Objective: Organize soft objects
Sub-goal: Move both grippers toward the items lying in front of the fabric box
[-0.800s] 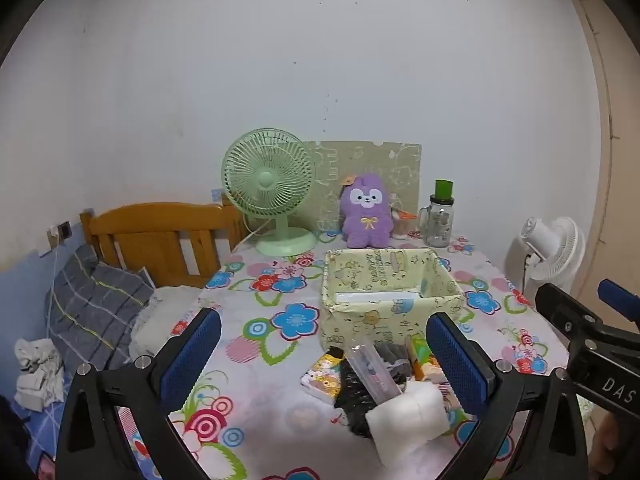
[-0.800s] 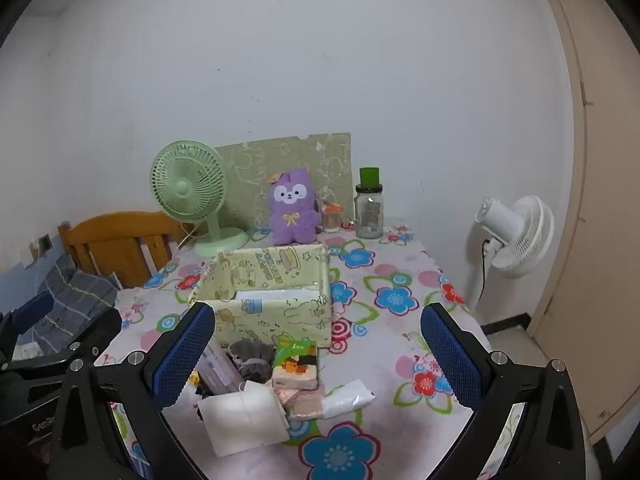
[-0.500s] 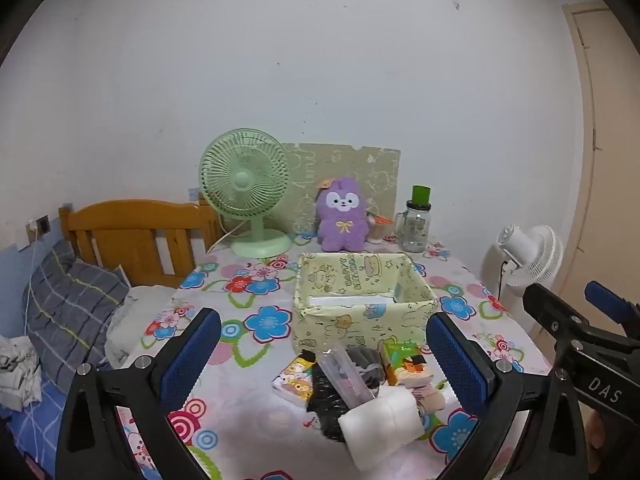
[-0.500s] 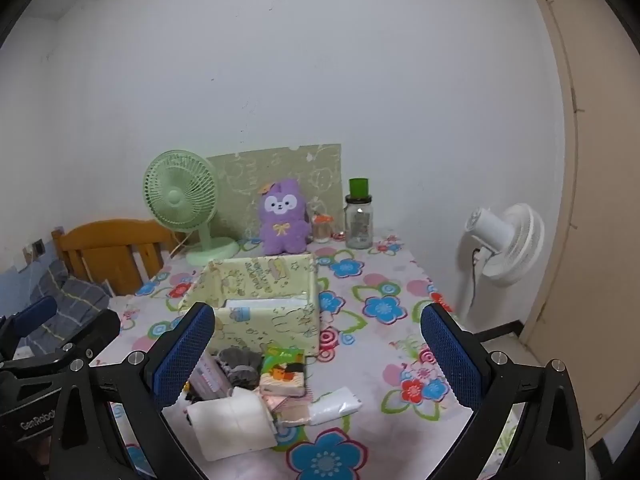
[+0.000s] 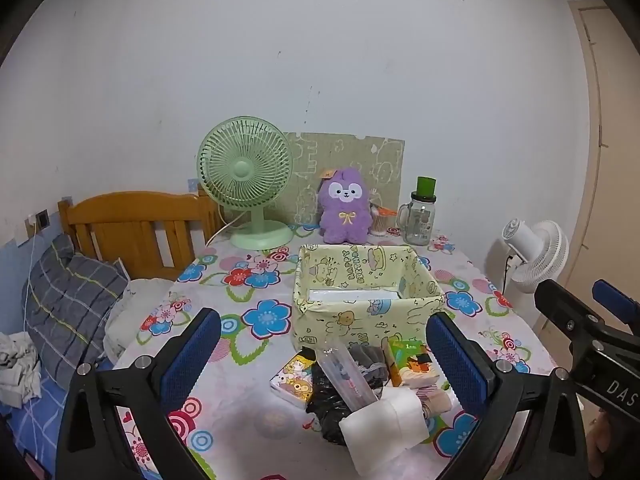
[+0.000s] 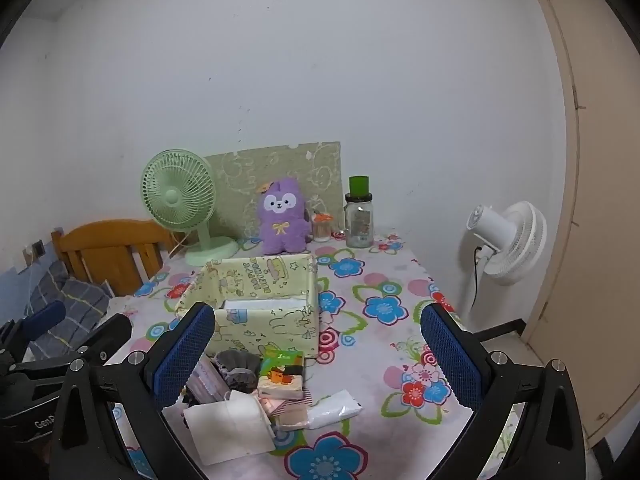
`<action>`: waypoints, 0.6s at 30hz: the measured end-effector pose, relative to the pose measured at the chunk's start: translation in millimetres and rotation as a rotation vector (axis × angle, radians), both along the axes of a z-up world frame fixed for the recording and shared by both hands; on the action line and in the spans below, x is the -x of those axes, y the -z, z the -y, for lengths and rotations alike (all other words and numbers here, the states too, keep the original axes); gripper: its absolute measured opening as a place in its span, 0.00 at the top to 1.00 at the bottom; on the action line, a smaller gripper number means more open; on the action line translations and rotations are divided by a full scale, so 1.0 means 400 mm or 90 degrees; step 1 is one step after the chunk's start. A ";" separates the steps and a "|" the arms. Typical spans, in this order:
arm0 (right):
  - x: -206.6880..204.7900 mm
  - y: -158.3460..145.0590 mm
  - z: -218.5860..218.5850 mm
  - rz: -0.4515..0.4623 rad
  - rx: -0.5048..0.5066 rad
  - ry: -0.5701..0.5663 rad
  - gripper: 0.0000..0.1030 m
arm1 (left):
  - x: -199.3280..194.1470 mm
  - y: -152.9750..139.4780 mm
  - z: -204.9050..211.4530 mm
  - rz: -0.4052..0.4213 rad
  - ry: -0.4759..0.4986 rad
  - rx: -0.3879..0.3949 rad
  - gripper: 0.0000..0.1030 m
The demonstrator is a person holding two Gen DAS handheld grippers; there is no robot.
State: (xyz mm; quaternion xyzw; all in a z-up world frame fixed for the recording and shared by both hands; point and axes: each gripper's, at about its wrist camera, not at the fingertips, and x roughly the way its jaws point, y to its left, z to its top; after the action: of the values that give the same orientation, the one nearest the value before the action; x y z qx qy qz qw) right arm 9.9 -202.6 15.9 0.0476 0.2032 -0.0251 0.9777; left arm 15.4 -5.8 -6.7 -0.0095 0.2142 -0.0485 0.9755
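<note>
A table under a flower-print cloth (image 5: 256, 300) carries everything. At its middle stands the open yellow-green cartoon-print box (image 5: 366, 304), the landmark here. Behind the box sit a green desk fan (image 5: 246, 176), a purple plush toy (image 5: 345, 208) and a glass jar with a green lid (image 5: 420, 216). In front of the box lies the heap of soft things: white folded cloth (image 5: 386, 426), black fabric (image 5: 330, 400), green tissue packet (image 5: 412, 362). Before the heap, left gripper (image 5: 320, 364) and right gripper (image 6: 316, 356) both hang spread wide, holding nothing.
</note>
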 end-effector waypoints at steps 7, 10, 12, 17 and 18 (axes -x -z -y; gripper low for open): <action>-0.005 0.007 -0.002 -0.003 -0.002 -0.004 0.00 | -0.005 -0.001 0.002 -0.001 0.000 0.000 0.00; -0.005 0.007 -0.003 -0.003 -0.002 -0.004 0.00 | -0.010 0.004 0.003 -0.001 0.001 0.000 0.00; -0.003 0.007 -0.001 -0.003 -0.002 -0.003 0.00 | -0.009 0.006 0.003 -0.001 0.002 0.001 0.00; 0.003 0.003 -0.001 0.001 0.001 0.005 0.00 | -0.010 0.010 0.005 0.001 0.002 0.003 0.00; 0.002 0.002 -0.002 0.001 0.001 0.005 0.00 | -0.011 0.010 0.006 0.000 0.002 0.003 0.00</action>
State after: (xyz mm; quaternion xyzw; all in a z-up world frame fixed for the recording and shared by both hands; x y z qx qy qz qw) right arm 9.0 -201.7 15.1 0.0479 0.2022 -0.0288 0.9778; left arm 19.8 -8.2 -10.5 -0.0112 0.2139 -0.0503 0.9755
